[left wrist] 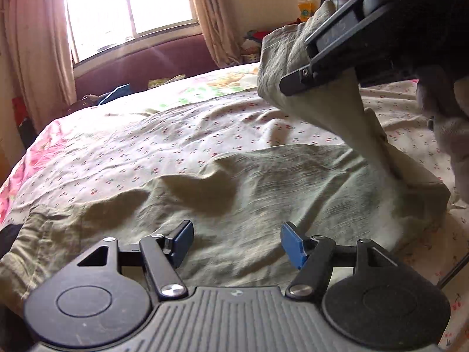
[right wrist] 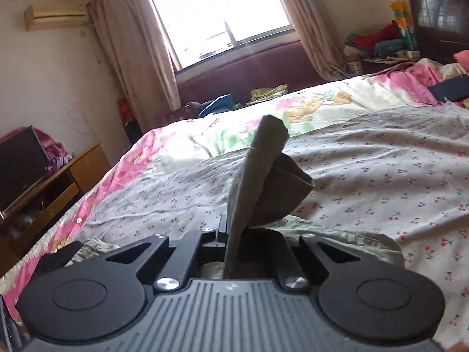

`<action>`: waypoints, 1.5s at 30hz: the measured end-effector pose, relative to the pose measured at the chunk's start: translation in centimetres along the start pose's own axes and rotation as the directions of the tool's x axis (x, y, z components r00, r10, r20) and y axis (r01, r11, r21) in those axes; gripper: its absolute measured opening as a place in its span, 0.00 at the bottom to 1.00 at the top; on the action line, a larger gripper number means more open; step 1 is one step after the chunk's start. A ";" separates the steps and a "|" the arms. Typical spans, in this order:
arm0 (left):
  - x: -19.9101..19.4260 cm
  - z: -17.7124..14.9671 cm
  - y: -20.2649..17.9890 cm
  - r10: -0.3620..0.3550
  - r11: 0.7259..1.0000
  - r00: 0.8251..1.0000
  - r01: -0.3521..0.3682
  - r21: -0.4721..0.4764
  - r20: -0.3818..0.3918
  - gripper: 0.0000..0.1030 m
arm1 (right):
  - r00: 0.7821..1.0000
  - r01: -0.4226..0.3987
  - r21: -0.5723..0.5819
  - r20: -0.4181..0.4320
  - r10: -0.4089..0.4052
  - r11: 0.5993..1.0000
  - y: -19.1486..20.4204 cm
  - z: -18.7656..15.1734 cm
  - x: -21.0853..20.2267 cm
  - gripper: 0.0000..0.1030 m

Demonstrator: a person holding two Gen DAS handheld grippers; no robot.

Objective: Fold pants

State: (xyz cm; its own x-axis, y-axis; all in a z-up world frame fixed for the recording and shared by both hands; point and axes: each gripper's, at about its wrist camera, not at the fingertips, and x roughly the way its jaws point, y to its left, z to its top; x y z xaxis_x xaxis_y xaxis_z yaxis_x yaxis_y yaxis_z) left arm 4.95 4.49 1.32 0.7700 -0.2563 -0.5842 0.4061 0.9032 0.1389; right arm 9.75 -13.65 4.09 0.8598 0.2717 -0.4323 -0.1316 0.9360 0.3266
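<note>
I judge the fold as midway: my right claw [right wrist: 227,231] is pinching an end of the olive pants [left wrist: 234,193] and lifting it above the rest, which lies rumpled on the bed [left wrist: 146,135]; my left claw [left wrist: 237,242] hovers spread and empty over the cloth; laying down and smoothing remain; only the left view shows the draped length, the right view the pinched fabric.

Matt, creased cloth pants [left wrist: 234,182]

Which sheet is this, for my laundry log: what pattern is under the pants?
White with small red cherries, clearest on the bedsheet in the right wrist view.
</note>
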 end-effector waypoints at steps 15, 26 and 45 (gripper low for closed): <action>-3.1 -3.4 10.5 0.061 0.953 0.998 -0.053 -0.298 0.018 0.76 | 0.961 -0.020 -0.287 -0.269 -0.060 0.958 13.2 -7.2 9.2 0.12; -5.3 -5.4 12.8 0.084 0.934 0.996 -0.065 -0.351 0.040 0.76 | 0.987 -0.053 -0.325 -0.161 0.000 0.944 17.2 -5.6 7.6 0.06; -7.5 -7.9 15.7 0.127 0.920 0.991 -0.102 -0.380 0.041 0.76 | 0.978 -0.172 -0.235 -0.159 0.136 0.957 21.9 -5.7 9.8 0.10</action>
State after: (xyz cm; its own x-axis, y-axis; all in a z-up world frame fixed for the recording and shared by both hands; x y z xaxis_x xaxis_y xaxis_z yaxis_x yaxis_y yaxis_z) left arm 1.69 23.33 1.52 0.8346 -0.1538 -0.5289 0.1083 0.9873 -0.1163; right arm 12.48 10.75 2.23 0.7443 0.4289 -0.5119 -0.3895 0.9014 0.1890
